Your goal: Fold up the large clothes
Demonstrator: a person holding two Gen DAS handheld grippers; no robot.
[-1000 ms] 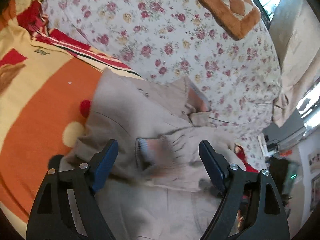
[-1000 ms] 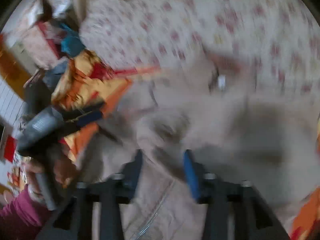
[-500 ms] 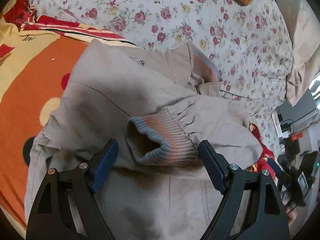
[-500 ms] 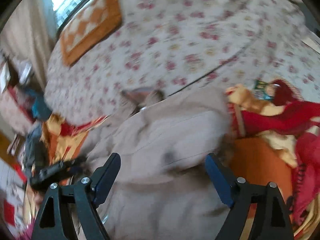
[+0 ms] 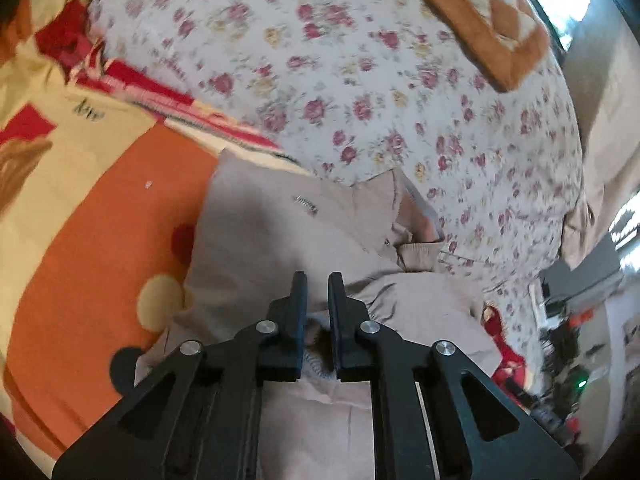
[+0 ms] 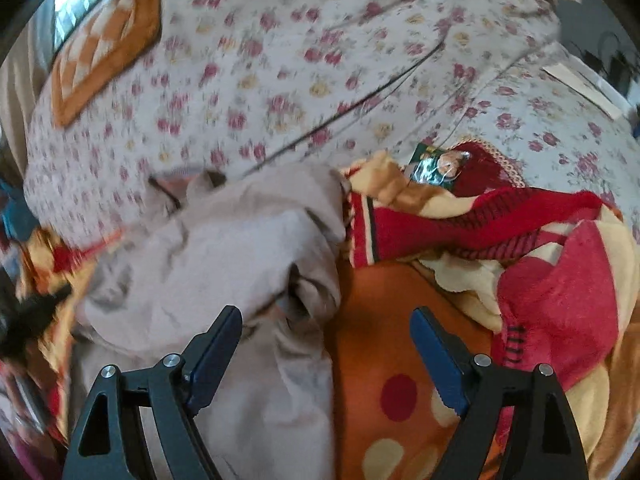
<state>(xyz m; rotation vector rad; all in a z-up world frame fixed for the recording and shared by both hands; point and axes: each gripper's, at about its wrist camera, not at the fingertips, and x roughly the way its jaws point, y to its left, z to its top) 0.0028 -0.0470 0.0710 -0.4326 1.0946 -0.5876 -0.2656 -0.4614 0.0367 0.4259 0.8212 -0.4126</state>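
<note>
A large beige jacket (image 5: 280,240) lies on an orange blanket (image 5: 100,260), its collar toward the floral cover. My left gripper (image 5: 318,280) is shut on the jacket's sleeve, with the ribbed grey cuff (image 5: 314,364) bunched between the jaws. In the right wrist view the jacket (image 6: 224,256) is crumpled at the left and centre. My right gripper (image 6: 326,328) stands open over the jacket's right edge and the orange blanket (image 6: 380,320). The left finger (image 6: 216,344) is over the beige cloth, and nothing is gripped between the pads.
A floral bed cover (image 5: 360,80) rises behind the jacket, with a brown checked cushion (image 5: 480,20) at the top. A red and cream blanket (image 6: 560,300) is heaped to the right, with a small foil packet (image 6: 432,164) above it. Room clutter shows at the far right (image 5: 568,360).
My left jaws have shut on the ribbed sleeve cuff that lay between them. My right gripper has opened wide and swung right, from the jacket's middle to its right edge.
</note>
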